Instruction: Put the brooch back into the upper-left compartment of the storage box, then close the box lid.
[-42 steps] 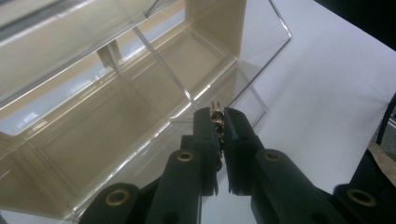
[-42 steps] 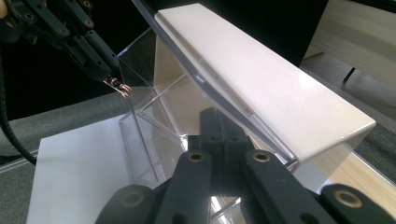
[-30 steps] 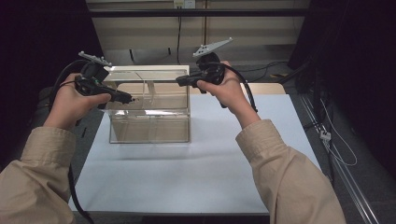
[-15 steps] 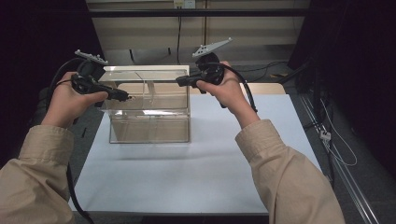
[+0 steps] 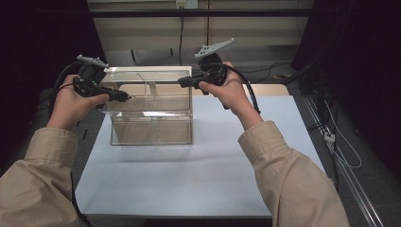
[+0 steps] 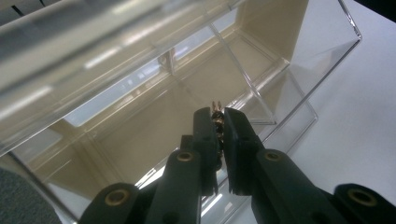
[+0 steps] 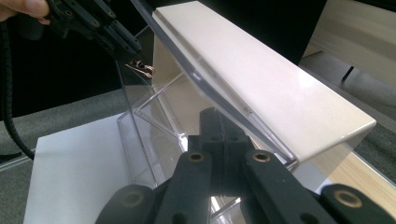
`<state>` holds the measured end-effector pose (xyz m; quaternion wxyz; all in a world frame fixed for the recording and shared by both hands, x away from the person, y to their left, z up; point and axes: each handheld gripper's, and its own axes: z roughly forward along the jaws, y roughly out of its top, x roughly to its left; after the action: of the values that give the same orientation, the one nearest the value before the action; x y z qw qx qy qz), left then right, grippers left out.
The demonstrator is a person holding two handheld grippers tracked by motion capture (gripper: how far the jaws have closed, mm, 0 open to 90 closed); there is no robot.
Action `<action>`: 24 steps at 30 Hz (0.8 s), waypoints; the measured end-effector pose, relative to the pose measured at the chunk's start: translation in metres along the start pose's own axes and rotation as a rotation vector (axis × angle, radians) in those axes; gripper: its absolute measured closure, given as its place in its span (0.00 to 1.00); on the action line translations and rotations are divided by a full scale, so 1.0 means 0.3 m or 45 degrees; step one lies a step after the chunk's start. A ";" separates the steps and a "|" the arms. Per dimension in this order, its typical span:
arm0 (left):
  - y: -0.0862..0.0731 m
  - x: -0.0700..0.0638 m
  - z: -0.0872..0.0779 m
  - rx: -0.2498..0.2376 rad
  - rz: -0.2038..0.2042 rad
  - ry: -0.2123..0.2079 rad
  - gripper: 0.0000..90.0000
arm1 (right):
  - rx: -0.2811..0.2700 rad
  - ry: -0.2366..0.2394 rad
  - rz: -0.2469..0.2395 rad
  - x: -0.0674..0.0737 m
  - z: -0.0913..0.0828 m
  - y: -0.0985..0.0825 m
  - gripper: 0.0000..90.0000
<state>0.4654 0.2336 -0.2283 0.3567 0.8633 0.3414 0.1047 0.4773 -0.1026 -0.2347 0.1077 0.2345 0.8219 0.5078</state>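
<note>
Small pinched object [image 6: 217, 117] (identity unclear)

Both arms wore loose tan sleeves [image 5: 293, 179] reaching the wrists. Each hand [image 5: 231, 92] carried a black gripper: the left gripper [image 5: 126, 98] and the right gripper [image 5: 182, 82] each bore a grey three-cornered plate [image 5: 215, 47] on top and trailed a ribbed black cable [image 5: 248, 92]. Their black jaws were jointed links fastened with brass-coloured screws [image 6: 185, 156].
</note>
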 end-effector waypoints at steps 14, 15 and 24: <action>-0.023 -0.056 -0.012 -0.062 -0.014 -0.105 0.56 | -0.007 0.010 0.000 0.005 -0.003 0.001 1.00; -0.025 -0.071 -0.012 -0.072 -0.001 -0.111 0.52 | -0.009 0.012 0.001 0.005 -0.003 0.001 1.00; -0.053 -0.169 0.009 -0.114 0.084 -0.243 0.28 | -0.009 0.045 0.002 0.026 -0.007 -0.009 1.00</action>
<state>0.4207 0.2066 -0.2380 0.4221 0.8633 0.2722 0.0488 0.4690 -0.1015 -0.2356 0.0936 0.2260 0.8217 0.5148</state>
